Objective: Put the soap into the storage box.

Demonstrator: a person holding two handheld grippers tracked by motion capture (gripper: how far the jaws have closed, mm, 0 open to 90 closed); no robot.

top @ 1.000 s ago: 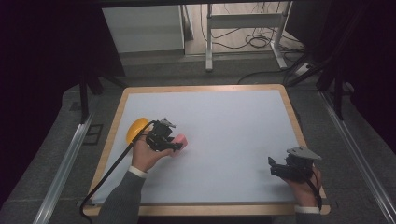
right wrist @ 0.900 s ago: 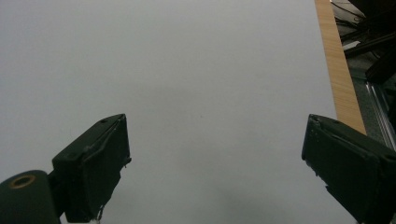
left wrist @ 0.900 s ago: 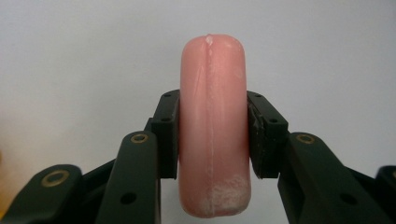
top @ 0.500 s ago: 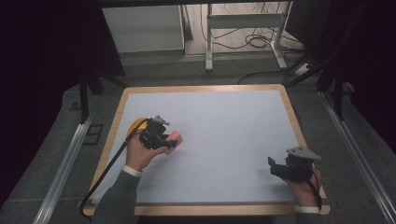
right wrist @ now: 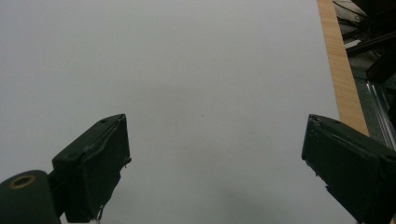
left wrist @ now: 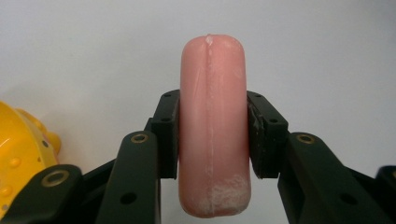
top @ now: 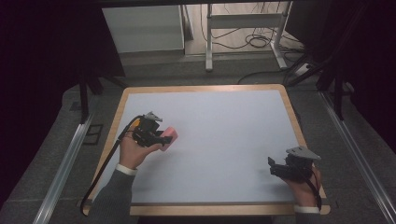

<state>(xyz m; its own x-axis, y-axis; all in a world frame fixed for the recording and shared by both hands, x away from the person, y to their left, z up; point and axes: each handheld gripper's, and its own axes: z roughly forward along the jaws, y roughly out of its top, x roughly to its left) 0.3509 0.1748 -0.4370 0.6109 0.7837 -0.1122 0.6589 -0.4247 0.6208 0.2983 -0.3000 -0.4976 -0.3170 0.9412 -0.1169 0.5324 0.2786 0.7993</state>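
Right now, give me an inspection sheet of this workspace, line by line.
Surface: pale mat on a wood-edged table, bare in the middle.
Job's things: pink sausage-shaped piece clamped between the left gripper's jaws.
Clutter: yellow studded object beside the left gripper.
Grippers: left gripper shut on the pink piece; right gripper open, holding nothing.
Cables: black cable trails from the left gripper; more on the floor.
Surroundings: metal frame legs, dark curtains.

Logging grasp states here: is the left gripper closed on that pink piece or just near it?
Closed on it. In the left gripper view both jaws of the left gripper press the sides of the pink piece.
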